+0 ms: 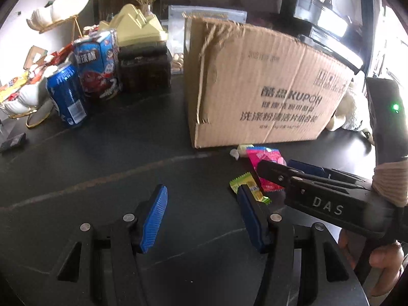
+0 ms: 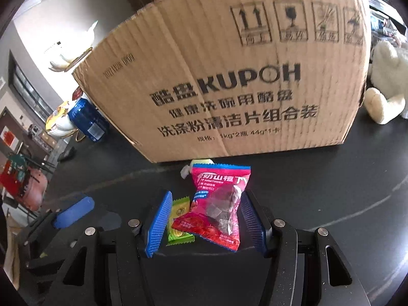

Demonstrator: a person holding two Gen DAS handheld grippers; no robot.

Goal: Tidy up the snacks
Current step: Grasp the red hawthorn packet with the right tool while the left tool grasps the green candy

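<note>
A pink hawthorn snack packet (image 2: 219, 204) lies on the dark table in front of a large cardboard box (image 2: 229, 76). A green and yellow candy packet (image 2: 178, 219) lies beside it on the left, and a small pale wrapped candy (image 2: 196, 165) lies behind it. My right gripper (image 2: 206, 221) is open, with its blue pads on either side of both packets. In the left wrist view my left gripper (image 1: 201, 216) is open and empty over bare table, left of the pink packet (image 1: 265, 158), the green packet (image 1: 250, 186) and the box (image 1: 255, 84).
A blue soda can (image 1: 67, 95), a blue snack carton (image 1: 98, 63) and a white shell dish with sweets (image 1: 17, 97) stand at the back left. Dark boxes with a yellow ornament (image 1: 142, 51) stand behind them. A white plush toy (image 2: 387, 81) sits right of the box.
</note>
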